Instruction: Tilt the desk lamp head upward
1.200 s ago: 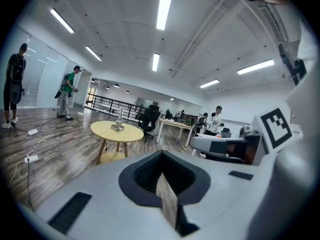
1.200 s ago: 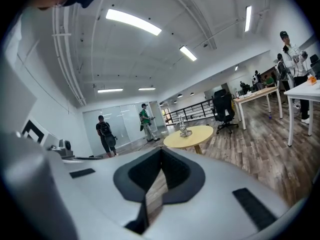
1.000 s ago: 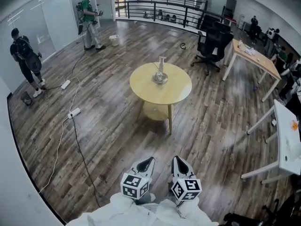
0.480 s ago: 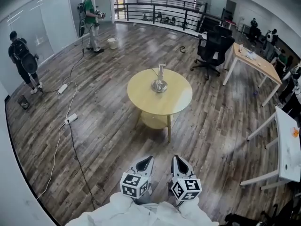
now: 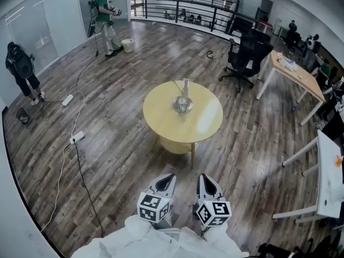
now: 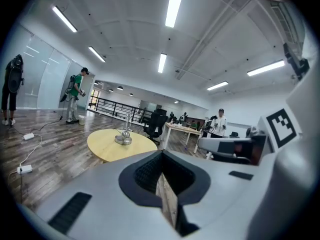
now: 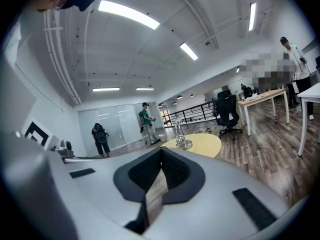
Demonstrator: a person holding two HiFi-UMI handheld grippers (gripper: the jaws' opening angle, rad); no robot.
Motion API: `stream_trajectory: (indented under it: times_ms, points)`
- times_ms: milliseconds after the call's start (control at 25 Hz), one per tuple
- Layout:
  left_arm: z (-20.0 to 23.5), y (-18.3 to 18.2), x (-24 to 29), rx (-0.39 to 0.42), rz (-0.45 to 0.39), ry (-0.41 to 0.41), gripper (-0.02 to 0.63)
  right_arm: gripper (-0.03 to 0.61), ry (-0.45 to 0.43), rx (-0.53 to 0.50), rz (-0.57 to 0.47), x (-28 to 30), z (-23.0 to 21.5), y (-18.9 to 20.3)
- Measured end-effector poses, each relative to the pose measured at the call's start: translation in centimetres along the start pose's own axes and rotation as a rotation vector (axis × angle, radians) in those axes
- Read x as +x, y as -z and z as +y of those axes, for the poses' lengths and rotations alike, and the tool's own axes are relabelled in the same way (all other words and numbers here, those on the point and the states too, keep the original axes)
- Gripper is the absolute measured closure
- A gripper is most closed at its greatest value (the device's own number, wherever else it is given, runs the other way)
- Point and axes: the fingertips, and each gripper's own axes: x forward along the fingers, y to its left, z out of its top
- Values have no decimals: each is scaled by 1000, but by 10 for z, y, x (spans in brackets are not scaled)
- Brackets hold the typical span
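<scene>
Desk lamp (image 5: 184, 97) stands on the round yellow table (image 5: 161, 123), straight ahead of both grippers and well apart from them. The left gripper (image 5: 170, 177) has its jaws pressed together with nothing in them. The right gripper (image 5: 203, 177), just beside it, is pressed together too and holds nothing. Both point toward the lamp.

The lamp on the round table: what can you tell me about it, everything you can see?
The desk lamp is small and looks like shiny silver metal. It has a round, disc-like base and a slim stem rising upright from it. The head is too small to make out clearly. It stands alone near the middle of the round yellow table, whose top looks like pale wood. Only the table touches it.
</scene>
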Motion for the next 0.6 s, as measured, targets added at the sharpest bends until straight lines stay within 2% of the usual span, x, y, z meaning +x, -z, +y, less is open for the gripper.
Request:
stream_trajectory:
  times_ms: [240,600]
  points:
    - [44,-28,53,10,-3,6,614,566,4,-10,-18,73,-16,-24]
    - [93,-44,116,-7,31,31,614,566,38,-4,14,145,-35,-29]
